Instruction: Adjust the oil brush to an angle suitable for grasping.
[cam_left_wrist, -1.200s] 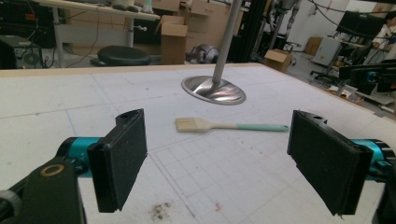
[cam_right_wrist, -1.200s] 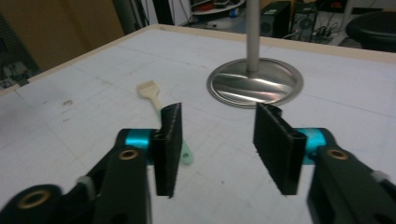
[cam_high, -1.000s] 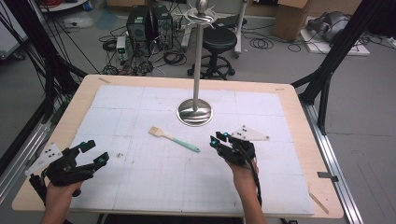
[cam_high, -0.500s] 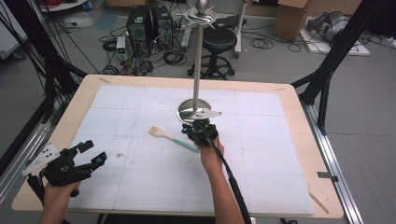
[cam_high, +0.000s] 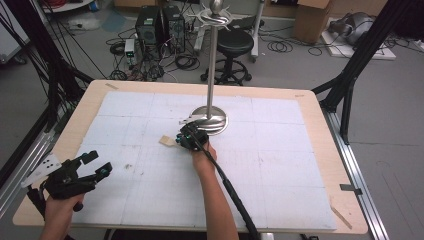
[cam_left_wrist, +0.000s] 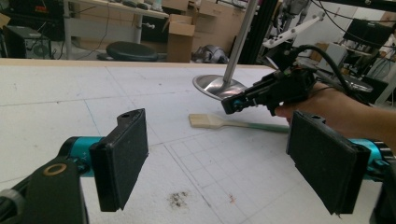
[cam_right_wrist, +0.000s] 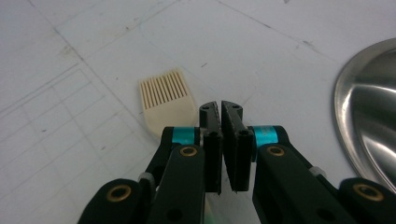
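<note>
Right now the right gripper (cam_right_wrist: 219, 109) has its two black jaws pressed almost flat against each other, clenched with only a thin slit between the pads. In its own view the jaws sit directly over the brush's handle; whether the handle is pinched between them cannot be told. The brush (cam_right_wrist: 166, 95) shows its cream, ribbed head at about eleven o'clock from the jaw tips, lying flat on the white table (cam_right_wrist: 93, 51).

From above, the right gripper (cam_high: 192, 136) sits near the centre of the table (cam_high: 280, 165), with the brush head (cam_high: 167, 141) poking out at its nine o'clock. At about one o'clock from the gripper, just beside it, stands the round metal base of the stand (cam_high: 212, 121), whose pole rises straight up. In the right gripper view that base (cam_right_wrist: 373, 112) curves in at three o'clock.

The left gripper (cam_high: 90, 167) rests near the table's seven o'clock corner, well apart from the brush. Its jaws stand wide, released, with nothing between the pads (cam_left_wrist: 122, 156). Its view looks across the table at the brush (cam_left_wrist: 224, 122), lying with its green handle running towards the right hand (cam_left_wrist: 341, 109), and at the right gripper (cam_left_wrist: 266, 91) above that handle. The stand (cam_left_wrist: 219, 86) lies beyond, at twelve o'clock.
</note>
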